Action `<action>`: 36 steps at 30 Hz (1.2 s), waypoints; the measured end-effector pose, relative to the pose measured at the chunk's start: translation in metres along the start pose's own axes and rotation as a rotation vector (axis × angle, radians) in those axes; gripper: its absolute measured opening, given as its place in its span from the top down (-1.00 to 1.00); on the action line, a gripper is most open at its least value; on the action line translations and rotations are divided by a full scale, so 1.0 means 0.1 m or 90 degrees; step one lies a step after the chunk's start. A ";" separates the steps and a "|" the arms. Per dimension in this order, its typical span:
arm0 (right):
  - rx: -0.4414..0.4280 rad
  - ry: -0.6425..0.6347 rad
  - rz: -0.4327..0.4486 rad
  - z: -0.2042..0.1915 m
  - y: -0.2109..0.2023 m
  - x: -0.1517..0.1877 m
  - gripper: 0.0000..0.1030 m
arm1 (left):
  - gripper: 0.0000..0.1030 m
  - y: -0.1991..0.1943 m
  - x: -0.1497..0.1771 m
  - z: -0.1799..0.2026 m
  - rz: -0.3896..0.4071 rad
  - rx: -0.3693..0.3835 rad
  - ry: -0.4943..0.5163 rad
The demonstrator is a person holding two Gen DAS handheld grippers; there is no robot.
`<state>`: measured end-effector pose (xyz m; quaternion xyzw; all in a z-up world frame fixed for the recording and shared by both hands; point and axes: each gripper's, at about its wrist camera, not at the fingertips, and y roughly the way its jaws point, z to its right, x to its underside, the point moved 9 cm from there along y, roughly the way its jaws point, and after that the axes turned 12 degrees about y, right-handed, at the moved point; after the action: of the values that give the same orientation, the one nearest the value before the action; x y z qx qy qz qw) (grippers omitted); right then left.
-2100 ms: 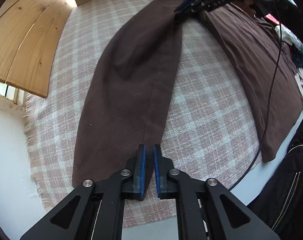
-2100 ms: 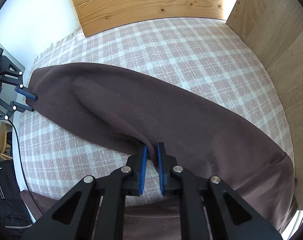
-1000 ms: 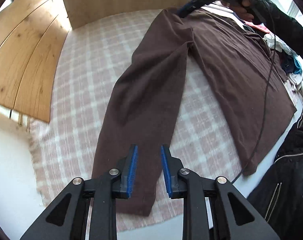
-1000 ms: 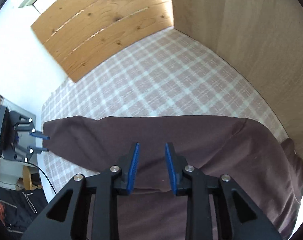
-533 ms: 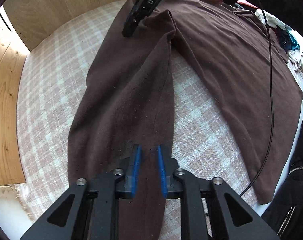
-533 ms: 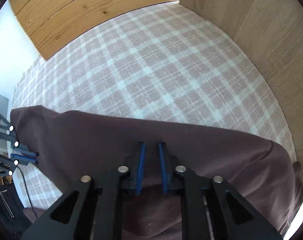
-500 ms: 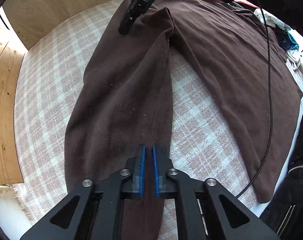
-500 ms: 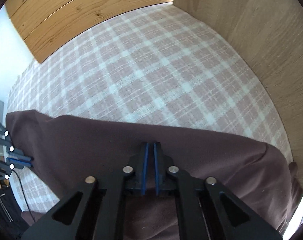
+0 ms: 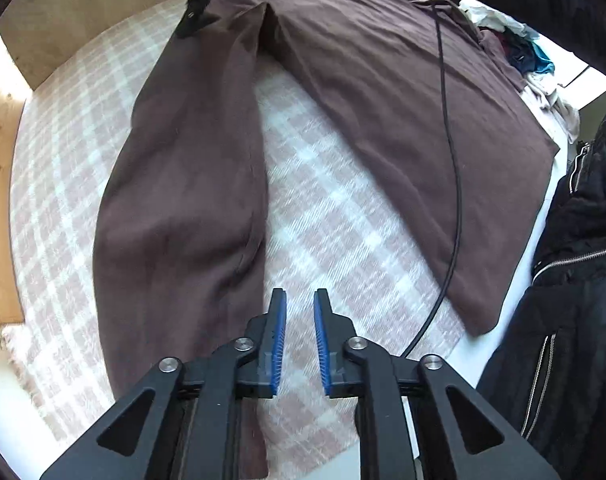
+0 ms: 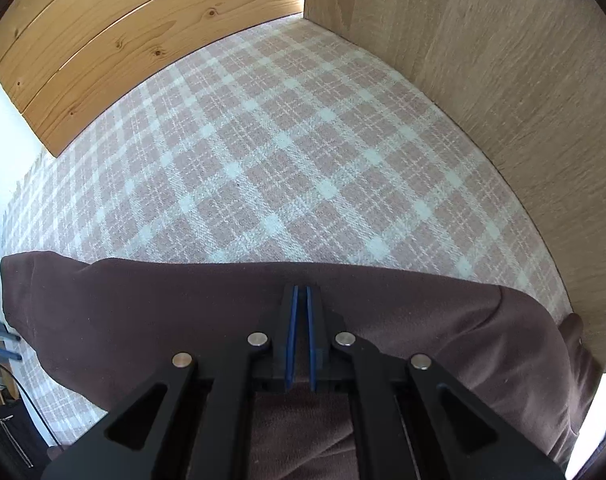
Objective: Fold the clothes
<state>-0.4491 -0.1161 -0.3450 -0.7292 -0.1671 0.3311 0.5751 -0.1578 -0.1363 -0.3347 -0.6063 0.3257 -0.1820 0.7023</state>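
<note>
A brown long-sleeved top (image 9: 403, 92) lies spread on the pink checked cloth (image 9: 335, 216). Its sleeve (image 9: 183, 184) runs toward me on the left. My left gripper (image 9: 299, 312) is open and empty, above the checked cloth just right of the sleeve's edge. The right gripper's dark body (image 9: 201, 0) shows at the far end of the sleeve near the shoulder. In the right wrist view my right gripper (image 10: 301, 300) is shut on the brown top (image 10: 143, 312) at its upper edge.
Wooden panels (image 10: 483, 80) wall the far side and corner of the cloth (image 10: 263, 160). A black cable (image 9: 451, 128) crosses the top's body. A black jacket (image 9: 583, 280) is at the right edge. A pile of other clothes (image 9: 535, 64) lies beyond the top.
My left gripper closed on the sleeve, then opened and moved right off it. My right gripper closed on the top's upper edge and stays shut.
</note>
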 end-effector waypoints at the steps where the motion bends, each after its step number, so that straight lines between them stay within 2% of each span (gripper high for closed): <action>1: -0.011 0.002 0.009 -0.02 -0.08 0.02 0.93 | 0.70 -0.09 0.08 -0.12 0.012 -0.015 -0.040; 3: -0.049 -0.012 0.022 -0.17 -0.26 0.11 0.93 | 0.68 -0.29 0.25 -0.33 0.048 -0.041 -0.117; 4: -0.076 -0.027 0.026 -0.32 -0.36 0.18 0.85 | 0.68 -0.36 0.35 -0.38 0.052 -0.051 -0.136; 6: -0.130 -0.083 0.016 -0.64 -0.52 0.39 0.83 | 0.60 -0.41 0.51 -0.41 0.044 -0.064 -0.149; 8: -0.182 -0.165 -0.014 -0.99 -0.62 0.68 0.73 | 0.49 -0.38 0.63 -0.37 0.025 -0.060 -0.142; 9: -0.196 -0.210 -0.035 -1.26 -0.60 0.87 0.61 | 0.47 -0.36 0.70 -0.30 0.016 -0.051 -0.134; 13: -0.200 -0.363 -0.071 -1.75 -0.59 1.51 0.56 | 0.42 -0.18 0.82 -0.12 -0.022 -0.060 -0.082; 16: -0.208 -0.419 -0.093 -2.00 -0.41 1.58 0.56 | 0.42 -0.07 0.87 -0.15 -0.035 -0.064 -0.083; 19: -0.190 -0.469 -0.107 -2.16 -0.24 1.63 0.56 | 0.42 0.01 0.91 -0.20 -0.048 -0.069 -0.084; 22: -0.162 -0.492 -0.125 -2.12 -0.14 1.66 0.57 | 0.46 0.05 0.92 -0.23 -0.047 -0.057 -0.093; 23: -0.155 -0.496 -0.129 -2.11 -0.11 1.67 0.59 | 0.56 0.05 0.93 -0.25 -0.047 -0.060 -0.092; 24: -0.156 -0.496 -0.128 -2.10 -0.11 1.67 0.71 | 0.64 0.04 0.94 -0.26 -0.047 -0.065 -0.089; 25: -0.157 -0.489 -0.128 -2.07 -0.12 1.65 0.83 | 0.85 0.03 0.94 -0.28 -0.046 -0.066 -0.088; 28: -0.175 -0.461 -0.096 -2.03 -0.28 1.55 0.87 | 0.88 -0.06 0.96 -0.31 -0.040 -0.082 -0.081; 31: -0.199 -0.430 -0.048 -2.01 -0.50 1.44 0.87 | 0.88 -0.24 0.97 -0.36 -0.037 -0.132 -0.066; 34: -0.200 -0.418 -0.029 -2.00 -0.57 1.50 0.87 | 0.88 -0.33 0.96 -0.28 -0.025 -0.169 -0.034; 36: -0.184 -0.435 -0.047 -2.01 -0.47 1.63 0.87 | 0.86 -0.23 0.96 -0.15 -0.030 -0.145 -0.027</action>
<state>-0.1886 -0.1473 -0.3237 -0.6440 -0.4206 0.5071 0.3888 -0.0959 -0.2145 -0.3361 -0.6932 0.3154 -0.1473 0.6311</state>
